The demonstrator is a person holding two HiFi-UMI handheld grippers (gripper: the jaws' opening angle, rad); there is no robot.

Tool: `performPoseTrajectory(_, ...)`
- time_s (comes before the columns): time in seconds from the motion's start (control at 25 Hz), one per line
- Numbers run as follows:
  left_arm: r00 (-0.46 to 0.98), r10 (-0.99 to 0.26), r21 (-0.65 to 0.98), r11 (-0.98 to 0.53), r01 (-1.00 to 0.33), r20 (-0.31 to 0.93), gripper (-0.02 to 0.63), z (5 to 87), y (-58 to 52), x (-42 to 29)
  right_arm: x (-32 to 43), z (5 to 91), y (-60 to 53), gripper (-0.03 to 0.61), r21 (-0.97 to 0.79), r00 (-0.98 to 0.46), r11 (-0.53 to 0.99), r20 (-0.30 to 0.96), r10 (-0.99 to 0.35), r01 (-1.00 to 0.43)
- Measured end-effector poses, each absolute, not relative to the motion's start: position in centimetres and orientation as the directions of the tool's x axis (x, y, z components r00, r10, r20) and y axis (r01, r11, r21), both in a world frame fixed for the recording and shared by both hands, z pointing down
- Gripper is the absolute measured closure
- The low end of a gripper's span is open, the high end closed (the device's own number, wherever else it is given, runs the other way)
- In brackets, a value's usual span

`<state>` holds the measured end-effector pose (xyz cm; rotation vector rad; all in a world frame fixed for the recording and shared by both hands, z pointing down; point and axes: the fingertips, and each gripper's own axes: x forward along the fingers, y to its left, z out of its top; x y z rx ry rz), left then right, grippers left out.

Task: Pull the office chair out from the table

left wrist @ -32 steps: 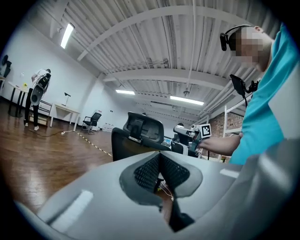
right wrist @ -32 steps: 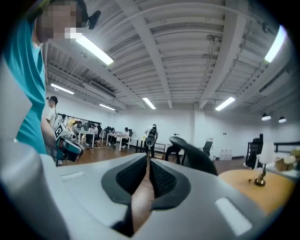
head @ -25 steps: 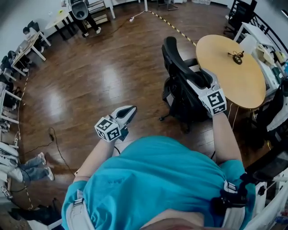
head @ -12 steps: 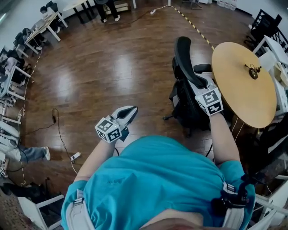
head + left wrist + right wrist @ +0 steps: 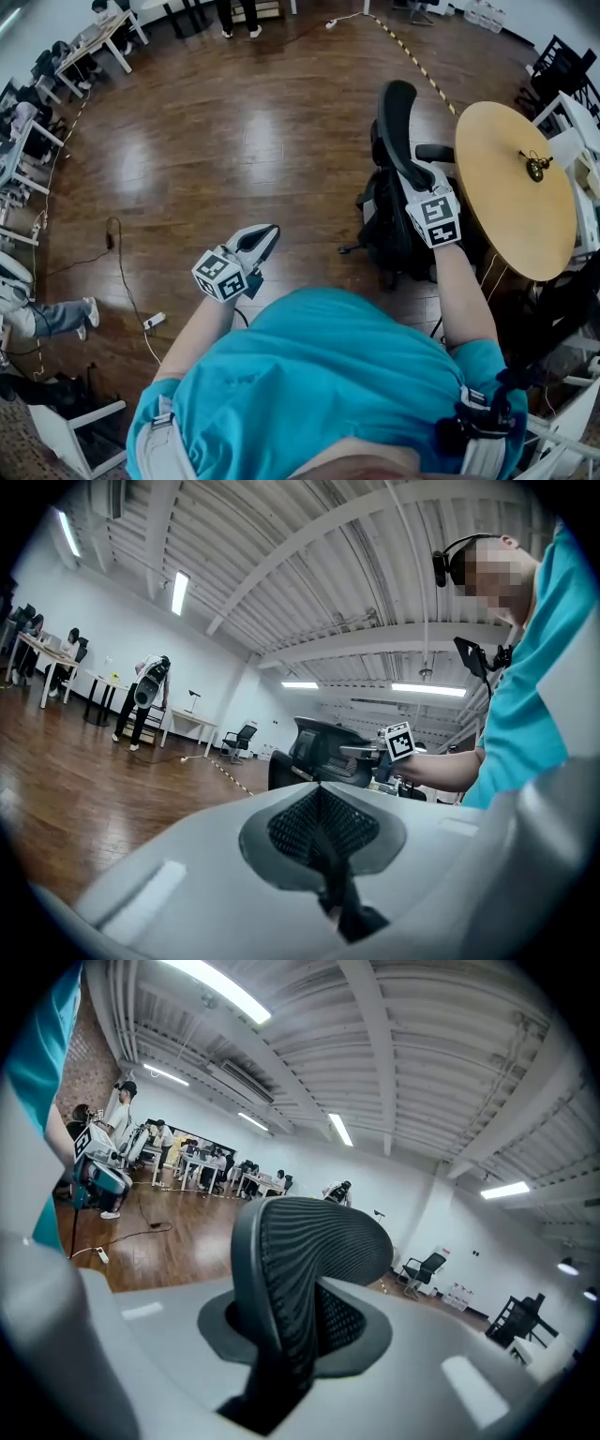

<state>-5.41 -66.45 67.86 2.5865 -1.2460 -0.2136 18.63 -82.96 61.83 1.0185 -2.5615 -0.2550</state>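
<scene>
The black office chair [image 5: 392,202] stands just left of the round wooden table [image 5: 511,202], its mesh backrest [image 5: 398,117] facing the open floor. My right gripper [image 5: 419,180] is shut on the top edge of that backrest; in the right gripper view the mesh backrest [image 5: 314,1241] rises from between the jaws of the right gripper [image 5: 281,1363]. My left gripper [image 5: 265,236] hangs in front of my torso over the wooden floor, shut with nothing in it. In the left gripper view the left gripper [image 5: 322,817] points toward the chair [image 5: 314,752].
A small dark object [image 5: 536,167] lies on the table. A cable [image 5: 117,272] and a power strip [image 5: 155,322] lie on the floor at left. Desks with people [image 5: 28,122] line the far left. White furniture [image 5: 80,436] stands at lower left, a black rack [image 5: 553,66] at upper right.
The chair and my right gripper, still shut on the backrest, now sit a little further from the table's edge. The left gripper has hardly moved.
</scene>
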Motion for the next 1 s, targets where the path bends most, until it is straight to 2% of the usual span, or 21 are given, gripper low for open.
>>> performPoseTrajectory(0.36,0.58,-0.813,0.31,-0.564,-0.765,-0.046,0.613,67.9,-63.7,-12.7,10.1,61.7,-80.9,0.506,0.275,-0.688,0.739,0.27,-0.673,-0.615)
performPoseTrajectory(0.64,0.512,-0.858,0.337,-0.497,-0.8,-0.05,0.613,67.0,-59.9,-21.2,0.4,60.7,-79.1,0.5,0.268,-0.709,0.761,0.278,-0.648,-0.591)
performPoseTrajectory(1.0,0.416,-0.908,0.336,-0.41,-0.848,-0.058,0.613,68.1,-55.2,-26.3,-5.3,61.8,-78.8,0.497,0.266,-0.736,0.789,0.286,-0.614,-0.554)
